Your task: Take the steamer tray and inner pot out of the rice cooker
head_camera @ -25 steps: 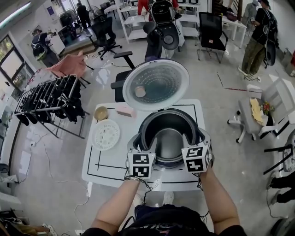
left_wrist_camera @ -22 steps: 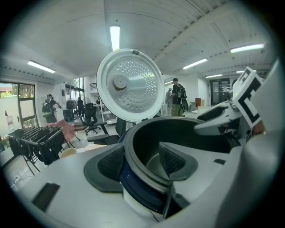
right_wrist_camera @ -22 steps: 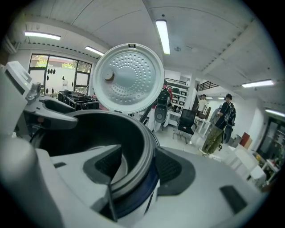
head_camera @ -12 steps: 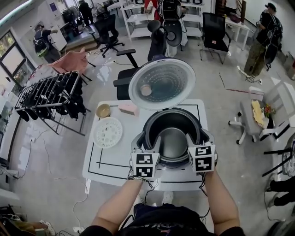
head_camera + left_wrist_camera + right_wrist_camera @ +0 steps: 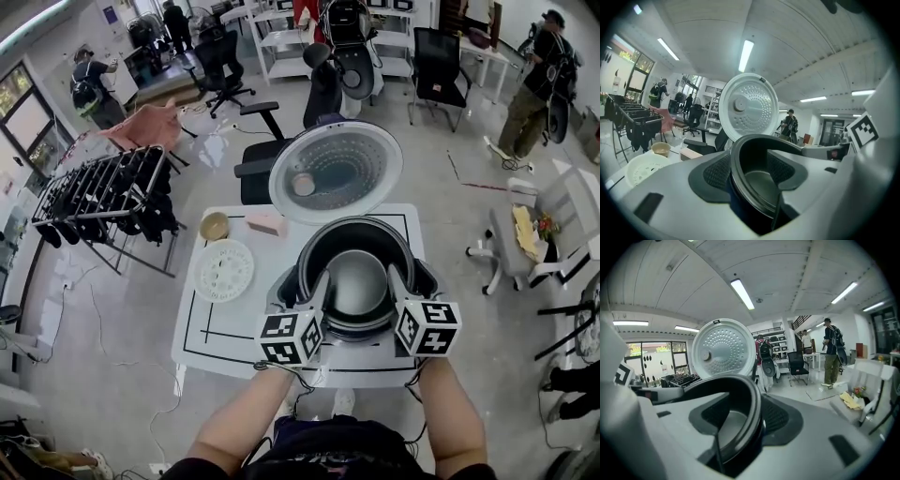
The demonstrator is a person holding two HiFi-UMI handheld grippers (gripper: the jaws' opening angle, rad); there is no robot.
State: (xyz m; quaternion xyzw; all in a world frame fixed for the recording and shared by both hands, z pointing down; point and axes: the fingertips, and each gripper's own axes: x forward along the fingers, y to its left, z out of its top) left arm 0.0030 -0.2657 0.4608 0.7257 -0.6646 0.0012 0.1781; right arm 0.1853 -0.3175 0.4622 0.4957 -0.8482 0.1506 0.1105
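Inner pot (image 5: 357, 281) stands in the rice cooker (image 5: 349, 354) by the tabletop's (image 5: 211, 333) right edge, its rim gripped on opposite sides by left gripper (image 5: 317, 287) and right gripper (image 5: 398, 281), fingers having just been closing on it, likely to lift it level

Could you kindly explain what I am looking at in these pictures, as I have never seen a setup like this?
No robot here: a person holds a two-jawed tool in each hand. One picture comes from a camera on the person's head, looking down; the other two from cameras riding on the tools, looking along their jaws. On the white table stands a white rice cooker, its round silver lid up; beside it lie a white perforated steamer tray, a small tan bowl and a pink block. The left claw and right claw each grip the rim of the dark metal inner pot; their jaws have just been closing on it.
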